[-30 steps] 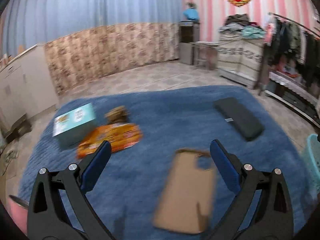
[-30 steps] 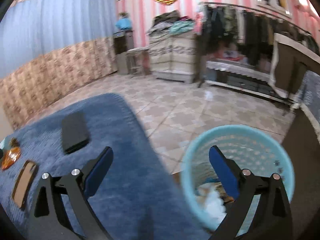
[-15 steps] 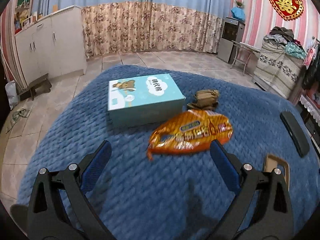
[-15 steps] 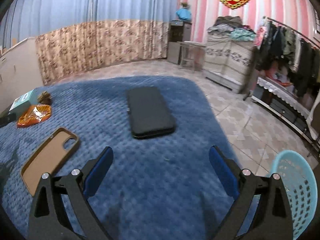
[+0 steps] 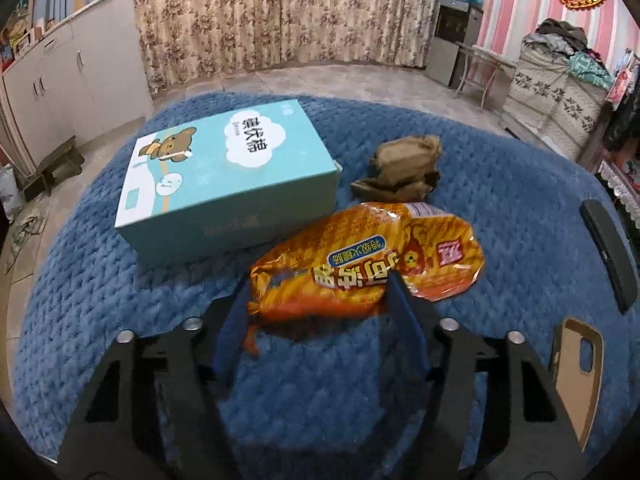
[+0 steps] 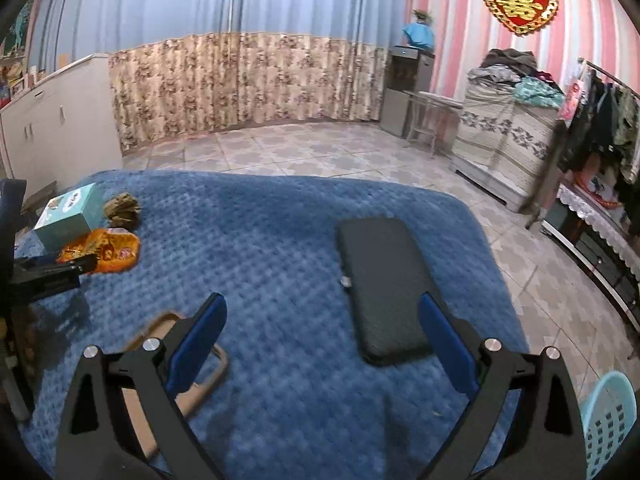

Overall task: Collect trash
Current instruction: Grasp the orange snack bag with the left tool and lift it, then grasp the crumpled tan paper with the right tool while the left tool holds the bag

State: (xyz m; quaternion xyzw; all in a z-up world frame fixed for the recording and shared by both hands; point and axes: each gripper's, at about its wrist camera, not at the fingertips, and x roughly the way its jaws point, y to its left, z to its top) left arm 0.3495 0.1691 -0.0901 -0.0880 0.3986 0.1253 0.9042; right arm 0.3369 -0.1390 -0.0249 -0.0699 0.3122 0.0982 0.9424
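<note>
An orange snack bag (image 5: 360, 268) lies on the blue blanket (image 5: 120, 300), with crumpled brown paper (image 5: 404, 164) just behind it. My left gripper (image 5: 316, 300) has the bag's near end between its blue pads; its jaws are closing and the pads touch the bag's sides. From the right wrist view, the same bag (image 6: 108, 250) sits far left with the left gripper (image 6: 52, 272) on it. My right gripper (image 6: 320, 320) hangs open above the blanket (image 6: 280, 240) with nothing between its fingers. A light blue trash basket (image 6: 608, 420) stands on the floor at the lower right.
A teal tissue box (image 5: 228, 176) sits left of the bag. A tan phone case (image 6: 176, 360) and a flat black case (image 6: 380, 284) lie on the blanket near my right gripper. Tiled floor, cabinets, a clothes rack and piled laundry surround the bed.
My left gripper swung left from the phone case to the snack bag, sank onto it and narrowed around its near end. My right gripper swung away from the basket and back over the blanket.
</note>
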